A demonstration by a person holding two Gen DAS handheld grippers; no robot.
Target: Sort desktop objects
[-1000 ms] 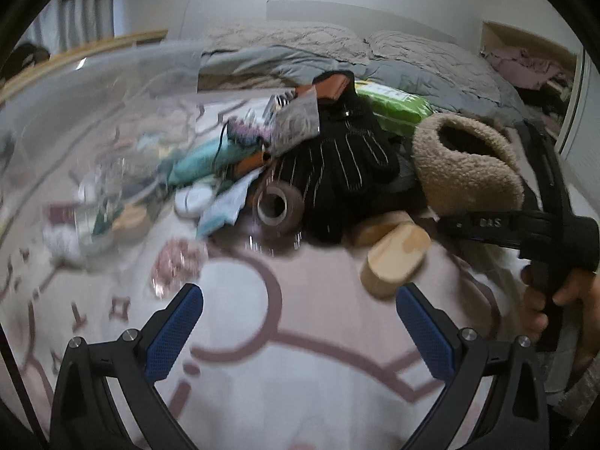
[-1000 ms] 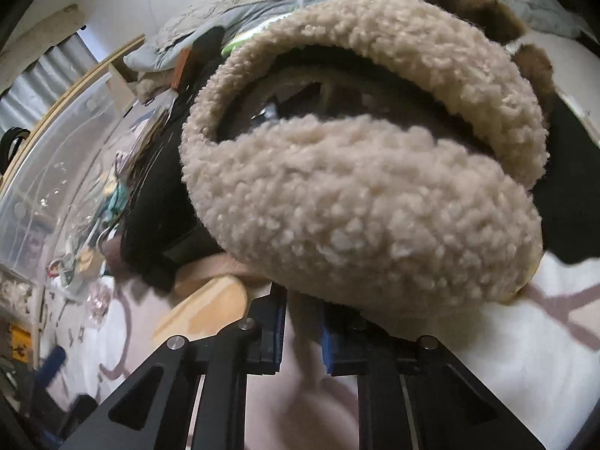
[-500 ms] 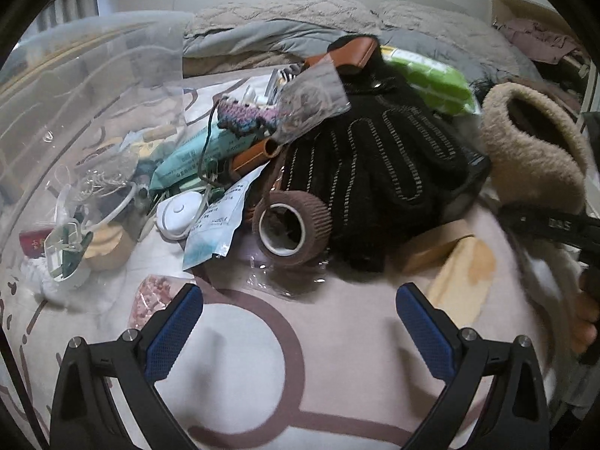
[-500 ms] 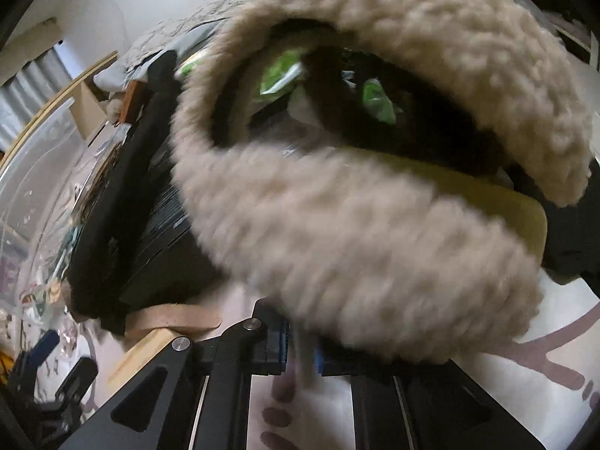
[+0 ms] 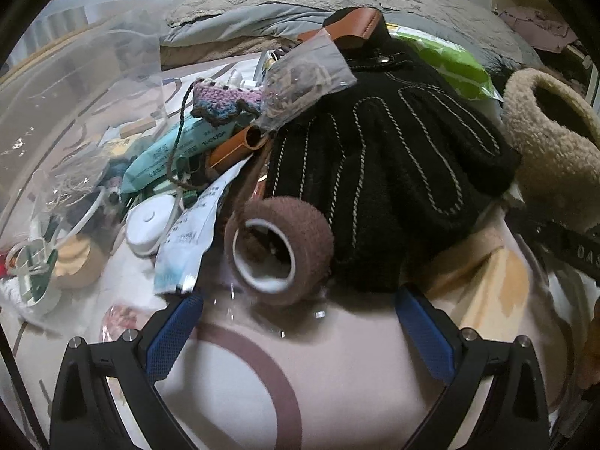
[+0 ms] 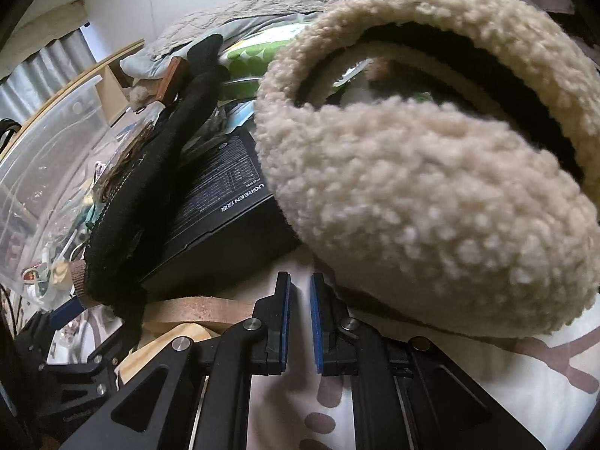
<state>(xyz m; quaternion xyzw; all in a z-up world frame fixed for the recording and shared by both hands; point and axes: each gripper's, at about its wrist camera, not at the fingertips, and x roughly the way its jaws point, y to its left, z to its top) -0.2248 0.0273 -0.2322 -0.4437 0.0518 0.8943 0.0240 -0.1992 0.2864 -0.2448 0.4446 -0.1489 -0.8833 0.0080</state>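
**Two tools at the edge of a big pile**

The left tool (image 5: 298, 298) is wide open and holds nothing. A brown tape roll (image 5: 279, 249) lies on its side just past the tips, in line with the gap, with its hole facing the tool. Behind the roll, a black glove (image 5: 375, 172) with pale stitches lies on top of the pile. A wooden block (image 5: 498, 285) sits near the right finger. A clear box (image 5: 75, 93) stands at the left, next to the small things. The white cover (image 5: 337, 375) with brown lines is bare under the left tool, so there is open room there.

The right tool (image 6: 300, 281) has just been closing. Its blue pads (image 6: 285, 318) are almost together, and nothing is between them. The fluffy tan thing (image 6: 431, 206) sits just past the tips and off to the right. Its bottom edge hangs close over the cover. A black box (image 6: 225, 202) lies to its left, under the glove. There is bare cover to the right of this tool.
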